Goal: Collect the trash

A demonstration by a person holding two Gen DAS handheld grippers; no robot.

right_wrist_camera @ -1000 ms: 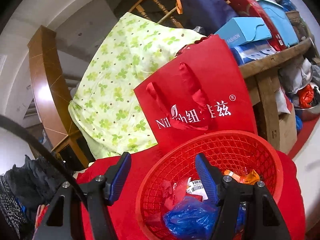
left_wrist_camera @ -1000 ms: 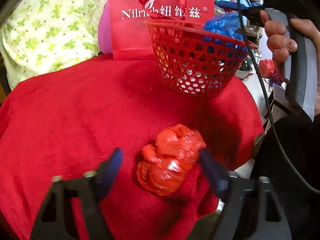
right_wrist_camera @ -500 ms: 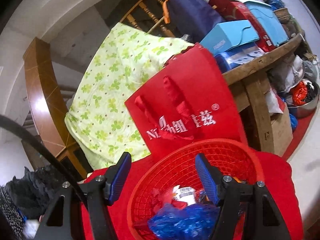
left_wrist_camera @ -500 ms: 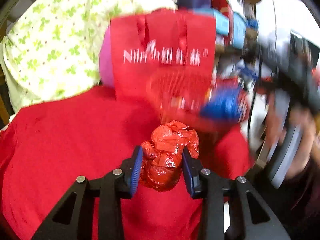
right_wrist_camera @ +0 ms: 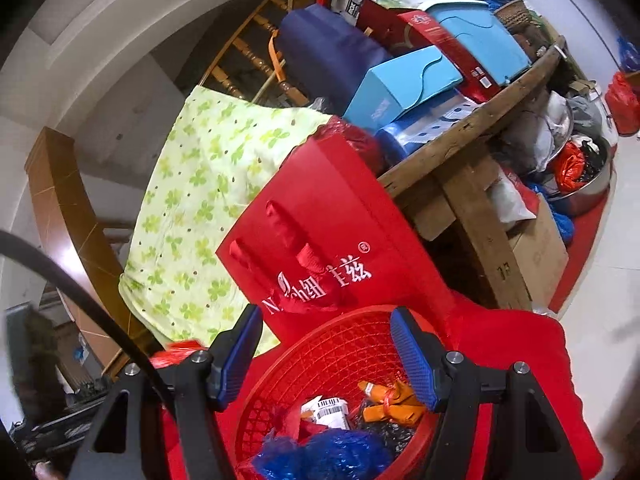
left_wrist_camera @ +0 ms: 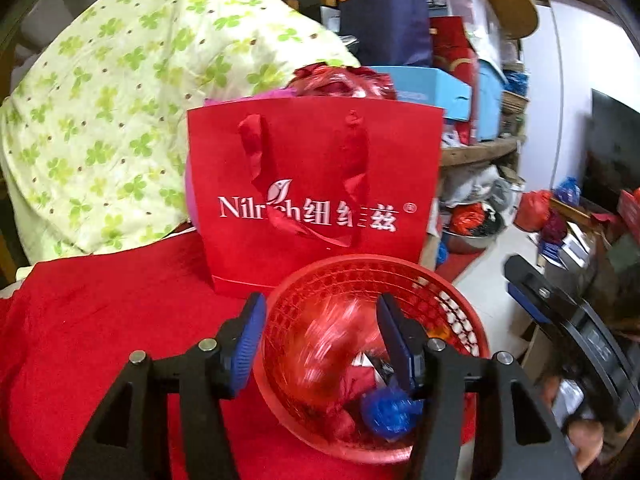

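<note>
Two grippers are working: our left gripper [left_wrist_camera: 320, 340] is opening above the red basket [left_wrist_camera: 472, 328], the blurred red bag wad [left_wrist_camera: 332, 352] dropping free between its pads. Rightward, our right gripper [right_wrist_camera: 326, 356] is gripping the near rim, keeping it steady.

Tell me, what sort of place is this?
Probably a cluttered room in a home, used for storage: stacked boxes on a wooden table, a clover-print cloth over furniture, a red trash basket.
</note>
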